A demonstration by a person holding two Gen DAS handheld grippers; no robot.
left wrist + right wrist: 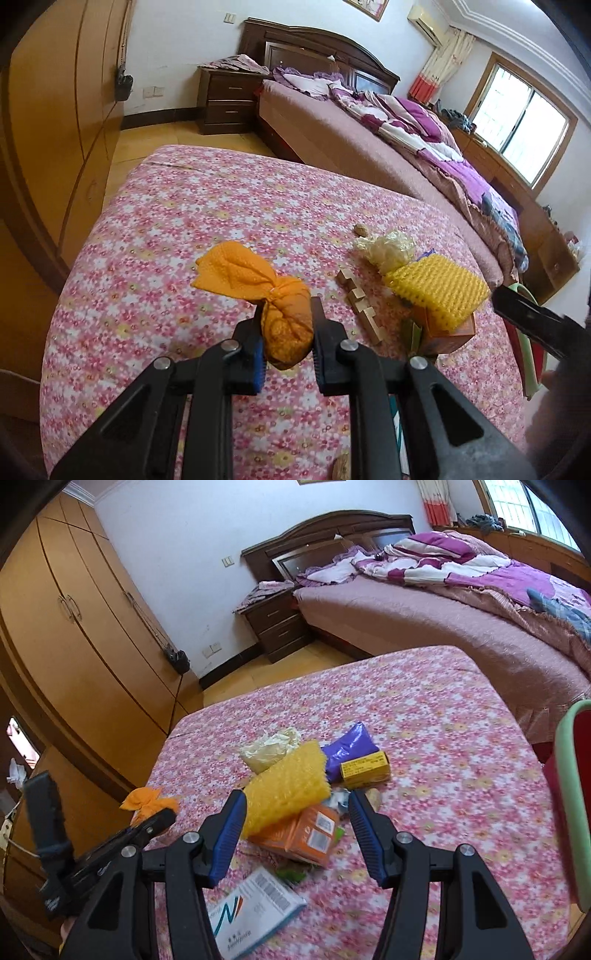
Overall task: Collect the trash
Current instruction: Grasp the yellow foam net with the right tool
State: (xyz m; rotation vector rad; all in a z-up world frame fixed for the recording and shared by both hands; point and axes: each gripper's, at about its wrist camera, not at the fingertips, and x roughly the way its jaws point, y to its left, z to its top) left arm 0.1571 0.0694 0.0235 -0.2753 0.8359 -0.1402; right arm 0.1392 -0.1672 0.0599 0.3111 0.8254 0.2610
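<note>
Your right tool (297, 825) stands half open and empty, tilted down at the pile, and the yellow foam net (286, 788) lies straight ahead between its fingers, on top of the orange box (304, 836). The net's long axis runs slantwise, from near-left to far-right, so you would close across its narrow side. Your left tool (286, 326), off to the left, is clamped on the orange cloth bundle (275, 299) above the flowered tabletop (221, 206), so the right is the free one.
</note>
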